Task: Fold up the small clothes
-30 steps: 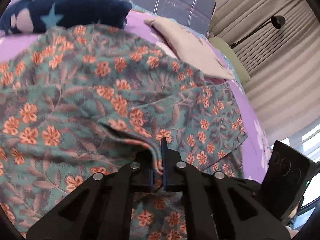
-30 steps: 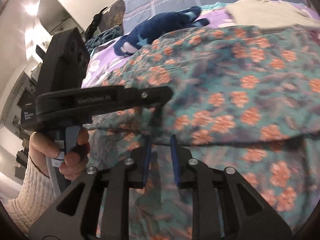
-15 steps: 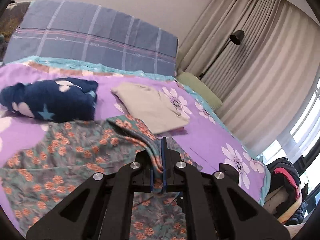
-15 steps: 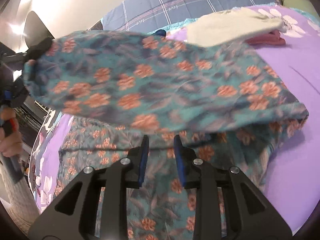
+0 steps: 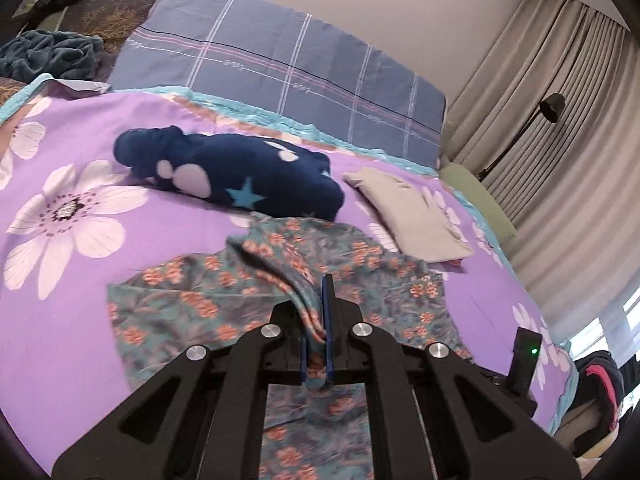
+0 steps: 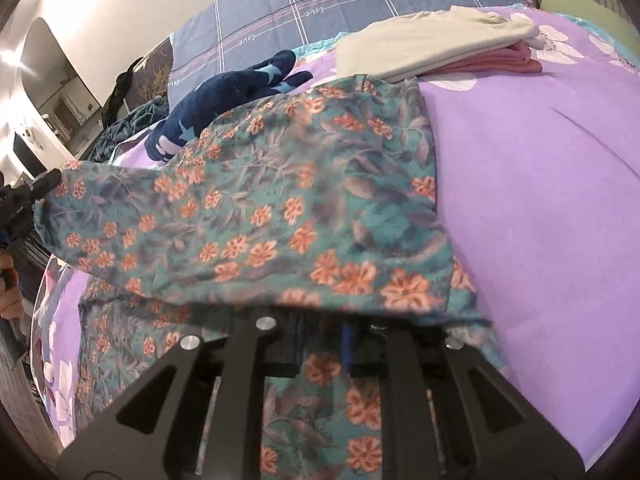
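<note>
With the left claw [image 5: 316,344] clamped on a lifted edge of the floral garment [image 5: 248,292] spread on the bed [image 5: 80,248] ahead, the right claw [image 6: 322,344], narrow and just closing under overhanging cloth, probably needs its own grip before the fold goes over.

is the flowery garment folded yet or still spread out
Partly folded: the left gripper holds one edge of the flowery garment lifted over the rest, which lies flat on the bedspread.
</note>
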